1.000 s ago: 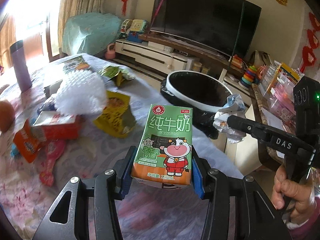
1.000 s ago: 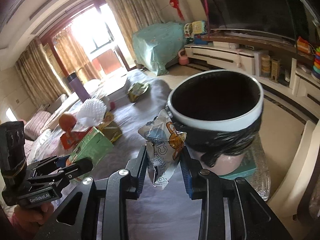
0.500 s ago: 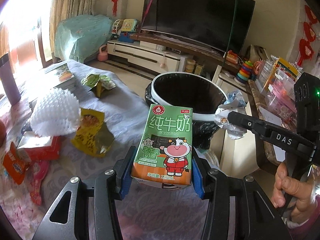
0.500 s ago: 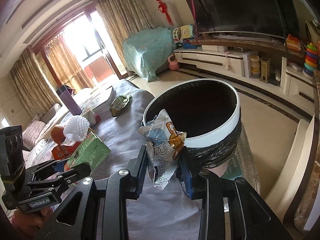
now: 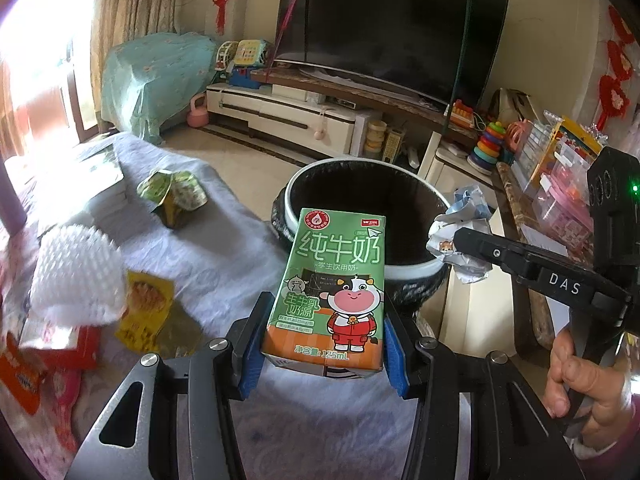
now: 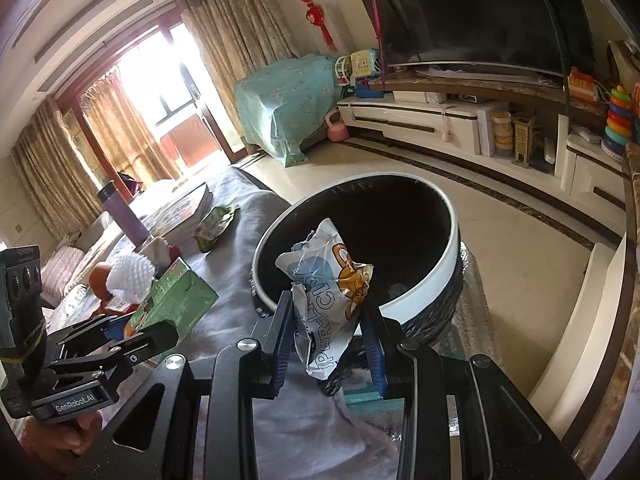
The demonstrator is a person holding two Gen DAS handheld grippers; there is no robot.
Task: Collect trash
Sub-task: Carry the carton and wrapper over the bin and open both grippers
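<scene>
Over the last second both loads have been carried closer to the black-lined trash bin [image 5: 362, 216], now just ahead of the left gripper [image 5: 323, 344], clamped on a milk carton [image 5: 332, 288], and under the right gripper [image 6: 326, 344], pinching a crumpled snack wrapper [image 6: 326, 300]. Release looks near. The bin's bottom is lost in darkness.

Carton [image 5: 334, 288]: green top, orange base, cartoon cow in red suit, white lettering. Wrapper [image 6: 326, 300]: white, blue and orange print, dark lettering. Bin [image 6: 420, 292]: white rim, black liner. Pads [image 5: 250, 356] blue, gripper frames black. Foam net [image 5: 76, 276] white. Pouch [image 5: 144, 312] yellow. Tablecloth [image 5: 224, 264] pale lavender.
</scene>
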